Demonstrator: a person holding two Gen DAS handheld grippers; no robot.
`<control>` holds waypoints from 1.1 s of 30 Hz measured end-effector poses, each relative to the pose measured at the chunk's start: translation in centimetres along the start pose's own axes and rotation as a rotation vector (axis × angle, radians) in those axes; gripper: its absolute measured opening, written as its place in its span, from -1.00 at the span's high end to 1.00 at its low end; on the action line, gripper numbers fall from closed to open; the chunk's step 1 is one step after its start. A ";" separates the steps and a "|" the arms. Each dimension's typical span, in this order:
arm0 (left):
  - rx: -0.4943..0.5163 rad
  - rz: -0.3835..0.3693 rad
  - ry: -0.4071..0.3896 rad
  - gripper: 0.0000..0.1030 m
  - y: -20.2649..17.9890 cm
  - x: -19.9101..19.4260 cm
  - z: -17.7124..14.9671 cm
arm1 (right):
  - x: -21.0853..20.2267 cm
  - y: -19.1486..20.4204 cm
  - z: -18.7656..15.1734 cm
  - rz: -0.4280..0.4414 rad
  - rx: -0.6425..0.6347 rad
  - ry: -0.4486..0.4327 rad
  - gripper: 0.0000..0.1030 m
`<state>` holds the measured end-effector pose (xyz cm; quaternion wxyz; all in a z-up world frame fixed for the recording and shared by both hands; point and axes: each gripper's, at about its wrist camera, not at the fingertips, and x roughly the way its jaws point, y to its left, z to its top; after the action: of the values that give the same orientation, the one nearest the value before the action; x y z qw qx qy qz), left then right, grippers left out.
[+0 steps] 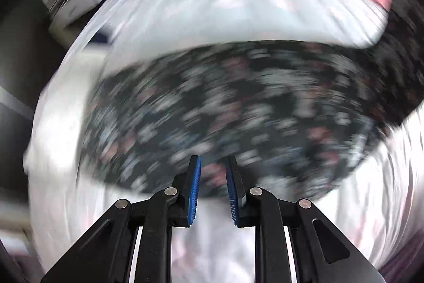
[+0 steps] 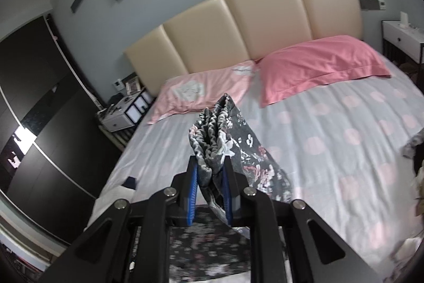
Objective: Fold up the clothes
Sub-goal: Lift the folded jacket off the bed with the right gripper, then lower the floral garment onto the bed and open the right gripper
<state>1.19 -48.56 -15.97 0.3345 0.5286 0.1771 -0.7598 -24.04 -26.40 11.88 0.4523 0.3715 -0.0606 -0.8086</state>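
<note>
Above the bed [image 2: 331, 150], the right gripper [image 2: 210, 166] has its jaws clamped on a bunched edge of the dark floral garment [image 2: 249, 150], while the left gripper [image 1: 212, 163] hovers over that blurred garment [image 1: 238, 108], jaws narrowly parted and empty.

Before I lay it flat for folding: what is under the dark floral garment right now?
The dark floral garment lies over the pale sheet with pink dots on the bed; the sheet shows around its edges. Anything beneath its middle is covered. The right gripper clamps its bunched waistband.
</note>
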 end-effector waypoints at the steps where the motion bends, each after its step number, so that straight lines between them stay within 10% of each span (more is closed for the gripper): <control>1: -0.040 -0.009 0.001 0.59 1.2 0.3 -0.4 | 1.0 1.7 -0.8 0.016 -0.003 0.012 0.69; 15: -0.476 -0.170 -0.032 0.59 13.7 3.5 -4.1 | 18.4 19.8 -17.5 0.127 -0.146 0.220 0.70; 33: -0.544 -0.175 -0.006 0.44 15.9 4.6 -4.5 | 28.5 21.0 -35.1 0.141 -0.388 0.480 0.61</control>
<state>14.33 -58.59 -20.59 0.3977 0.4000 0.4185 -0.7118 4.43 -52.43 -19.69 0.5710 0.4534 0.1778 -0.6608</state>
